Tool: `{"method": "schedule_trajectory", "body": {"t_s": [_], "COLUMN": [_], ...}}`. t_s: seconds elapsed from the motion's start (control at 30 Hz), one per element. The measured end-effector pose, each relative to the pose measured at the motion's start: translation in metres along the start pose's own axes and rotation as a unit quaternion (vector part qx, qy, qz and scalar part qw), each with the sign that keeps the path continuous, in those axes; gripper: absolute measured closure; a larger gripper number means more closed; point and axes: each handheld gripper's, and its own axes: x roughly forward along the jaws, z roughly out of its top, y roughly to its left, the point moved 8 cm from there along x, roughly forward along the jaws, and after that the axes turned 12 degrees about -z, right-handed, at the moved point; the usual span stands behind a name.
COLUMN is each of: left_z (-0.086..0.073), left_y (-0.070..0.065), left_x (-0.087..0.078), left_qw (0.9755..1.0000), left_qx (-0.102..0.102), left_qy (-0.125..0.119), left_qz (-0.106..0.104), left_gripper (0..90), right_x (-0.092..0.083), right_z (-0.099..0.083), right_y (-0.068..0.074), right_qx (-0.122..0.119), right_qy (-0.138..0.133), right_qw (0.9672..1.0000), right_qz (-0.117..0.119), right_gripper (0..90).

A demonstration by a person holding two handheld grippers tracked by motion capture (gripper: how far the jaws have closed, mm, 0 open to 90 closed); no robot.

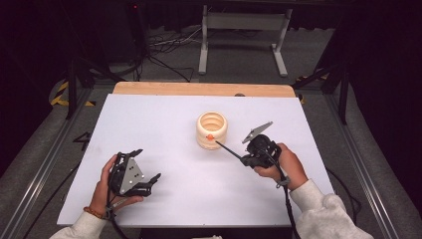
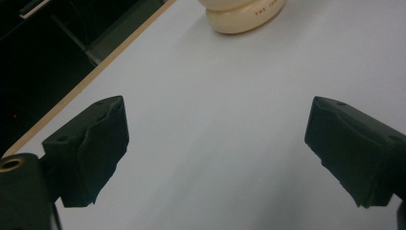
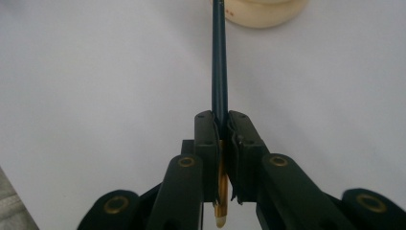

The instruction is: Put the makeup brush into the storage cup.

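Left tongs (image 1: 149, 180): nearest me, low on the white surface (image 1: 164, 199), in the person's left hand (image 1: 107, 186); jaws spread wide with nothing between them, idle for now

Left gripper view: the two black pads stand well apart over bare white, and the cream holder (image 2: 242, 17) sits far ahead at the top edge

Right tongs (image 1: 245, 160): in the right hand (image 1: 283, 167) at the right of the surface, jaws pressed together and pinching the dark pen (image 1: 230, 150) by its back end

Pen grip: in the right gripper view the pen (image 3: 219, 62) runs straight out from between the pads (image 3: 207, 139), and a brass-coloured end pokes out behind them; looks firm and in line with the jaws

Pen tip: points up and left toward the holder, its orange end (image 1: 210, 137) right at the holder's near side; from here I can't tell whether it touches or is just short of it

Holder (image 1: 212, 130): a cream ribbed ring-shaped pot, upright near the middle of the surface, mouth open upward

Step in hand: I'd say the pen is being carried to the holder, not yet in it

Next move: my guess is lift the tip over the rim, tilt the pen steeper, centre it over the mouth, then lower and let go

Watch for: a low approach could nudge the light pot sideways; the free tongs might steady it
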Motion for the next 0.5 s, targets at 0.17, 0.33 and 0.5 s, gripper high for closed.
{"method": "schedule_trajectory", "body": {"t_s": [0.17, 0.33, 0.5], "left_z": [0.015, 0.032, 0.039], "left_y": [-0.004, -0.010, -0.015], "left_x": [0.011, 0.024, 0.033], "left_qw": [0.9990, 0.9960, 0.9907], "left_qx": [0.043, 0.086, 0.129], "left_qy": [0.007, 0.012, 0.024], "left_qz": [0.008, 0.021, 0.036], "left_gripper": [9.7, 11.4, 13.2], "right_x": [-0.004, -0.003, 0.003], "right_z": [0.012, 0.025, 0.033], "right_y": [0.008, 0.022, 0.035], "right_qx": [-0.011, -0.024, -0.038], "right_qy": [-0.011, -0.015, -0.012], "right_qw": [0.9999, 0.9993, 0.9986], "right_qz": [0.008, 0.024, 0.035], "right_gripper": [84.2, 84.2, 84.1]}}
